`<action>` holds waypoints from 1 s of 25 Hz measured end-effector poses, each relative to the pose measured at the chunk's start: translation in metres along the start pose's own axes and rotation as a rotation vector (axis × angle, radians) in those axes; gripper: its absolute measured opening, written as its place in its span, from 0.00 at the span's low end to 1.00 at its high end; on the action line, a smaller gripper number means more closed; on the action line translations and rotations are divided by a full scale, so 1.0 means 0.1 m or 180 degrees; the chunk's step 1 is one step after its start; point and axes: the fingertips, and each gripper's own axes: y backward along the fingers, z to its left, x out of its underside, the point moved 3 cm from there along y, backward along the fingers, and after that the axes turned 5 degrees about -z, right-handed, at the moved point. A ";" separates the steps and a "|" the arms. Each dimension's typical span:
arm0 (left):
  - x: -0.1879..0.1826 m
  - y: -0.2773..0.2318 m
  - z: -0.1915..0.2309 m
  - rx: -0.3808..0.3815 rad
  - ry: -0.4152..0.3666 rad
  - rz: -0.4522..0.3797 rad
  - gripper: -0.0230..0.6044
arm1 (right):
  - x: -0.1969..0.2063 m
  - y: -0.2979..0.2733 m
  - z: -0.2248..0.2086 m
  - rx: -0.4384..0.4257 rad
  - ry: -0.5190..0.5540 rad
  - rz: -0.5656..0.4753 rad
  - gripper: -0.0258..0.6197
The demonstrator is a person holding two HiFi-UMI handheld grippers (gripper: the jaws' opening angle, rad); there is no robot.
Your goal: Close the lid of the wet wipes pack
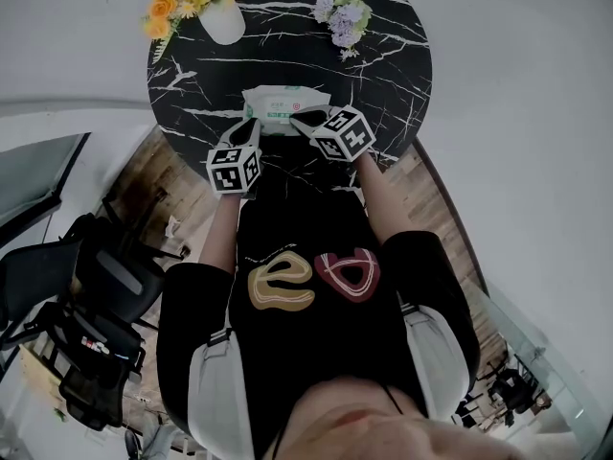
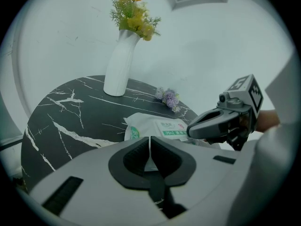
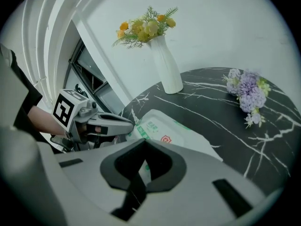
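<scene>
A white and green wet wipes pack [image 1: 285, 103] lies flat near the front edge of the round black marble table [image 1: 388, 60]. Its lid cannot be made out. My left gripper [image 1: 251, 128] reaches the pack's near left corner with its jaws shut. My right gripper [image 1: 305, 118] is shut at the pack's near right edge. In the left gripper view the closed jaws [image 2: 149, 138] point at the pack [image 2: 160, 126], with the right gripper [image 2: 193, 130] over its right side. The right gripper view has shut jaws [image 3: 142, 142] above the pack [image 3: 174, 131], with the left gripper [image 3: 131, 125] beside them.
A white vase of yellow flowers [image 1: 225, 17] stands at the table's back left. A small purple bouquet [image 1: 343, 19] lies at the back. Black office chairs [image 1: 96, 286] stand on the floor to the left. The person's torso is close to the table's front edge.
</scene>
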 end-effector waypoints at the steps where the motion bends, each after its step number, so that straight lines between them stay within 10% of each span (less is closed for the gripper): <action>1: 0.00 -0.01 0.00 0.0003 0.0001 0.0006 0.08 | 0.01 -0.01 0.00 0.0023 -0.0009 0.0023 0.06; 25: 0.03 -0.05 0.01 0.0106 -0.0033 0.0095 0.08 | 0.03 -0.28 0.05 0.0177 -0.0213 0.0169 0.06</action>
